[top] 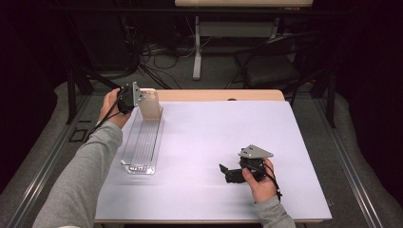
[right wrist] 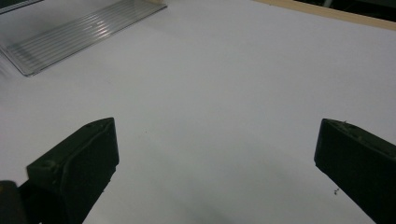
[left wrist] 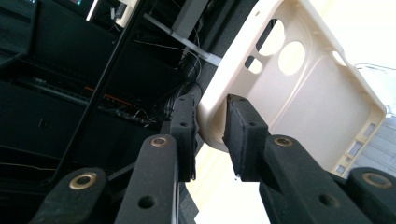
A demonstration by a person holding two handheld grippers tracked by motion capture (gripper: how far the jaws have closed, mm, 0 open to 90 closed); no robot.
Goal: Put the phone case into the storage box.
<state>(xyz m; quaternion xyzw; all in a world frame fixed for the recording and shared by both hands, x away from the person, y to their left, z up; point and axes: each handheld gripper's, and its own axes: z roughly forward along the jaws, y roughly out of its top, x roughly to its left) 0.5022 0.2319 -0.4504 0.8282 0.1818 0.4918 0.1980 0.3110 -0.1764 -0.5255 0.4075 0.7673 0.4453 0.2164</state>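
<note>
A cream phone case (top: 150,105) stands upright at the far end of a clear ribbed rack (top: 142,142) on the table's left side. My left gripper (top: 140,100) reaches it from the left. In the left gripper view the rim of the phone case (left wrist: 317,93) lies between the two pads of the left gripper (left wrist: 210,106), which flank it closely with a sliver of slack, so the jaws stand slightly open. My right gripper (top: 223,172) rests low near the table's front right, pointing left. The right gripper (right wrist: 215,140) is wide open over bare white tabletop.
The white table (top: 214,133) has a wooden strip along its far edge. The clear rack (right wrist: 70,37) lies lengthwise on the left. Behind the table are a black chair (top: 271,66), a desk leg and cables on the floor.
</note>
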